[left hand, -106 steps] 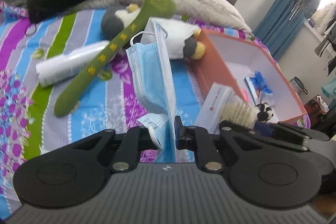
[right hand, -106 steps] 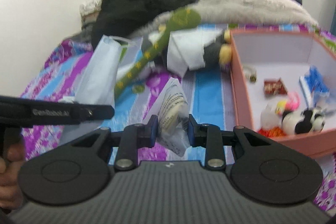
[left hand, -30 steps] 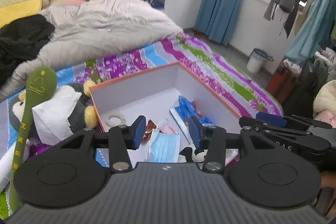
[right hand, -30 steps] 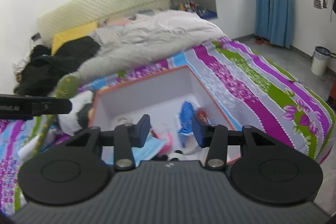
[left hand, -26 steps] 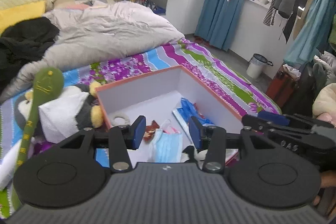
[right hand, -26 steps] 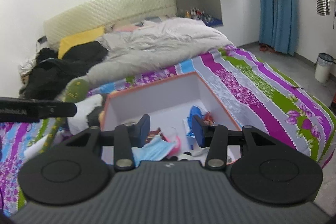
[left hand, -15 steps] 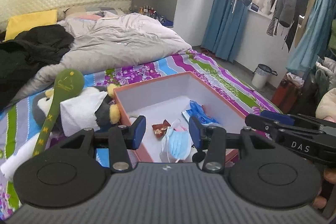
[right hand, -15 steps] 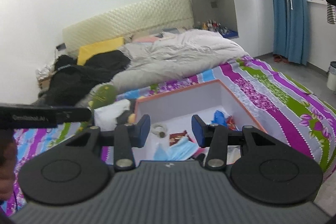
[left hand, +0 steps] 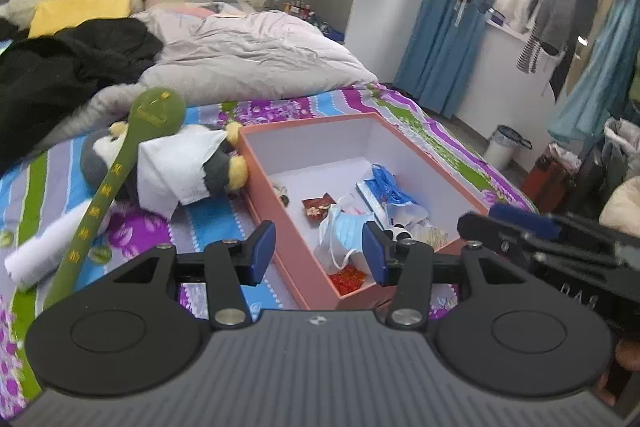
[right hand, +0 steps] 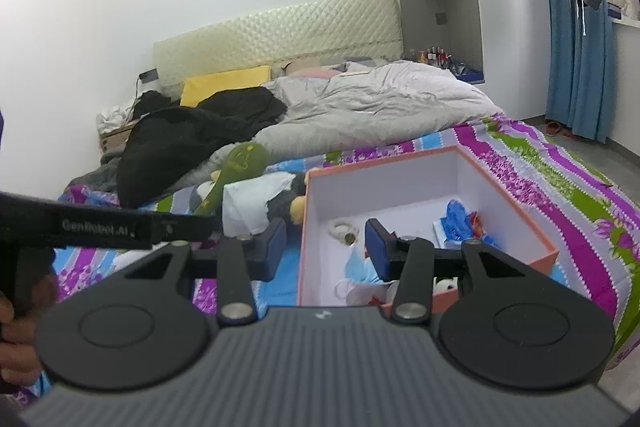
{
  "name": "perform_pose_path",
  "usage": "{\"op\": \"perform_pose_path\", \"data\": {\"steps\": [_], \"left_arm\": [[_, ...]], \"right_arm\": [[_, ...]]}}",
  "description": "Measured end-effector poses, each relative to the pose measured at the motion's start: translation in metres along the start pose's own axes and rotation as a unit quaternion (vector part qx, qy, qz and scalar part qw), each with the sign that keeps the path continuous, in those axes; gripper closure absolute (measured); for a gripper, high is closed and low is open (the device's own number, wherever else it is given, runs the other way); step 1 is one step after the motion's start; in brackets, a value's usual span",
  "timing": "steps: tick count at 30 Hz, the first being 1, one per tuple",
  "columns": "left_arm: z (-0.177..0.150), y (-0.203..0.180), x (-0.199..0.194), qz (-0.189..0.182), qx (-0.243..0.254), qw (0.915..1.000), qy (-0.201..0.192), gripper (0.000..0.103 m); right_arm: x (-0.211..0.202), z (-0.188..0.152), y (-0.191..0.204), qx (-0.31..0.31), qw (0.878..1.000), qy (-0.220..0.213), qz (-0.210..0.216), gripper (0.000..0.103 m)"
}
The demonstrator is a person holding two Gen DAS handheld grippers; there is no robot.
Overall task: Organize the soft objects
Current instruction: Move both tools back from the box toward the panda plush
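Note:
An orange box (left hand: 304, 121) with a white inside lies on the striped bedspread. In it are a blue face mask (left hand: 344, 227), a blue packet (left hand: 384, 183) and small toys. Left of the box lies a penguin plush (left hand: 180, 167) wrapped in white cloth, with a long green soft stick (left hand: 120, 163) across it. My left gripper (left hand: 319, 251) hovers open and empty before the box's near end. My right gripper (right hand: 326, 245) is also open and empty, back from the box (right hand: 380, 195), the mask (right hand: 360, 267) and the plush (right hand: 256, 203).
A grey duvet (left hand: 248, 59) and black clothes (left hand: 60, 67) are heaped at the head of the bed. A white roll (left hand: 48, 247) lies at the left. A white bin (left hand: 506, 147) and hanging clothes stand to the right of the bed. A hand (right hand: 16, 327) shows at the left edge.
Earlier my left gripper held the blue mask and my right a paper packet; both jaws are now empty and the mask lies in the box. Over the last second both grippers drew back.

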State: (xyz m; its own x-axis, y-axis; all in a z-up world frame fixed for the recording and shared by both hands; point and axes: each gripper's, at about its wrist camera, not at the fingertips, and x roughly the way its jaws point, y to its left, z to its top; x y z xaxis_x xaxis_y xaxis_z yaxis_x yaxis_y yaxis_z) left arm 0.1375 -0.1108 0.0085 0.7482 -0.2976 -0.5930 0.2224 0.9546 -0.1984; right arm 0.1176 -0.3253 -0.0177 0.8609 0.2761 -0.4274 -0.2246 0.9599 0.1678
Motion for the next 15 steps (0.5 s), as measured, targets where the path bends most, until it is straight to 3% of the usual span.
{"op": "perform_pose_path", "data": {"steps": [15], "left_arm": [[-0.049,0.054,-0.020,0.047,-0.041,0.9981,0.004,0.049]], "right_arm": [[0.016,-0.052,0.040,-0.019,0.998,0.048,0.024,0.056]]}}
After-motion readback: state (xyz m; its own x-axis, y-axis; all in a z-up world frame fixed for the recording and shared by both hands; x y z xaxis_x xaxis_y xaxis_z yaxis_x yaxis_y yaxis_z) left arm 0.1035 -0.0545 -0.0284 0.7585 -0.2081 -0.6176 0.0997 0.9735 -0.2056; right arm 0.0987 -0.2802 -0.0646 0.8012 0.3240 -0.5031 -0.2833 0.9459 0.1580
